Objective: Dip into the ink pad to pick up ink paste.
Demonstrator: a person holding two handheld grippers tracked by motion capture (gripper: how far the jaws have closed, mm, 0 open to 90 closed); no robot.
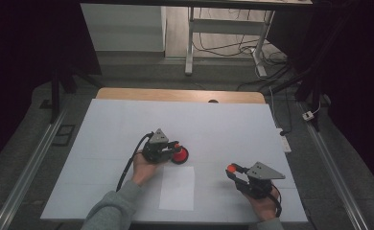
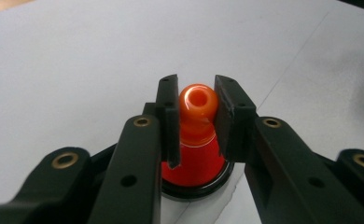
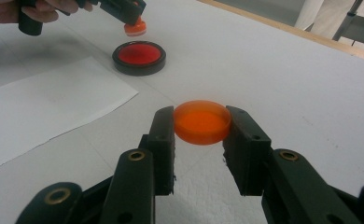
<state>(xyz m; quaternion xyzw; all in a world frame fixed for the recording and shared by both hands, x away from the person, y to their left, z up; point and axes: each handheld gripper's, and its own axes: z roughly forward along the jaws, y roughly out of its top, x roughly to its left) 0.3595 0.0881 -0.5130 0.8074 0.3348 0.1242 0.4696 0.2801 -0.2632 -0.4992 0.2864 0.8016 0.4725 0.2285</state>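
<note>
**Stamp held over open ink pad as lid is kept aside**

Nearest the bench's (image 1: 127,120) front edge, toward its right corner, an orange lid (image 3: 202,121) is pinched by its rim between the jaws of the right hand-held gripper (image 1: 231,171) and held clear of the surface. A white sheet of paper (image 1: 177,188) is laid flat near the middle of the front edge and appears unmarked. Farther in, toward the bench's centre, the knob of an orange stamp (image 2: 198,116) is clamped by the left hand-held gripper (image 1: 175,146), just above the black-rimmed red ink pad (image 3: 139,57); whether it touches the ink cannot be told. The uncovering is judged done; inking appears to be in hand, with pressing on the paper and recapping left.
</note>
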